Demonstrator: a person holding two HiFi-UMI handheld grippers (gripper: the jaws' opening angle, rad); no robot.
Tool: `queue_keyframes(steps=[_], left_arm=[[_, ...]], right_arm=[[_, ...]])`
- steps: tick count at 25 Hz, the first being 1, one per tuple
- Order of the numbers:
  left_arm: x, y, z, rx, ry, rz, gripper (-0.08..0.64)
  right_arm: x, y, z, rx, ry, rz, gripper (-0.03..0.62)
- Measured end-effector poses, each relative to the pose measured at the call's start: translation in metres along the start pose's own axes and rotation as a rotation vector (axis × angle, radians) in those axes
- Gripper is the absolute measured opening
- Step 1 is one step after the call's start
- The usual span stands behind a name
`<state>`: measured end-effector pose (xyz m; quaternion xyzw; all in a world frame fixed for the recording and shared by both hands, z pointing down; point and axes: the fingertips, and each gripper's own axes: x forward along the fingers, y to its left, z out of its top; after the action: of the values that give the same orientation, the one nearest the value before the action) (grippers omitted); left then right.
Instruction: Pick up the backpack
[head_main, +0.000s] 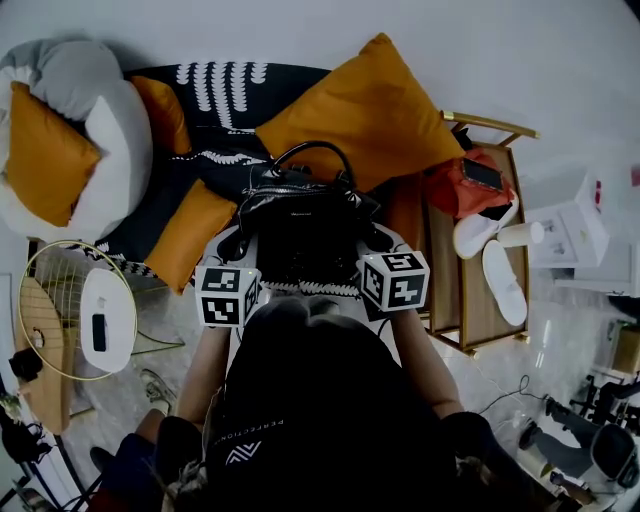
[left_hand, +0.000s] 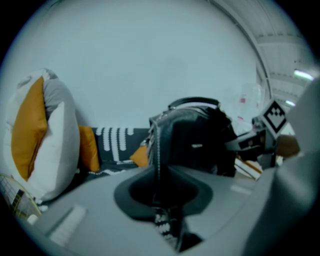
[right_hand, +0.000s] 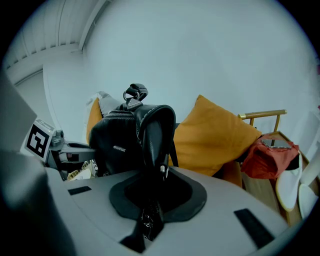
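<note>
A black leather backpack (head_main: 305, 225) hangs in front of me above the sofa, its top handle (head_main: 312, 150) standing up. My left gripper (head_main: 240, 250) is shut on the left shoulder strap (left_hand: 158, 150), which runs down between its jaws. My right gripper (head_main: 372, 243) is shut on the right shoulder strap (right_hand: 154, 136). In the left gripper view the backpack (left_hand: 197, 142) fills the middle, beyond the left gripper (left_hand: 161, 202). In the right gripper view the backpack (right_hand: 122, 142) sits left of centre, beyond the right gripper (right_hand: 149, 202). The strap ends are hidden inside the jaws.
Orange cushions (head_main: 365, 115) and a grey and white pillow (head_main: 95, 150) lie on a dark patterned throw (head_main: 225, 90). A wooden rack (head_main: 470, 290) at the right holds a red bag (head_main: 470, 185) and white slippers (head_main: 505, 280). A round wire table (head_main: 70, 310) stands at the left.
</note>
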<state>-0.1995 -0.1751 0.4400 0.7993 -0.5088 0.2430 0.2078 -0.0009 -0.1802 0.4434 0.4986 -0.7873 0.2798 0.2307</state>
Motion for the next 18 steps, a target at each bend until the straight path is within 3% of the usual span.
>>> queue_keyframes(steps=[18], left_arm=[[-0.016,0.001,0.025,0.034,-0.073,0.033,0.063]], right_arm=[[-0.012,0.007,0.016,-0.002,-0.065,0.015,0.038]])
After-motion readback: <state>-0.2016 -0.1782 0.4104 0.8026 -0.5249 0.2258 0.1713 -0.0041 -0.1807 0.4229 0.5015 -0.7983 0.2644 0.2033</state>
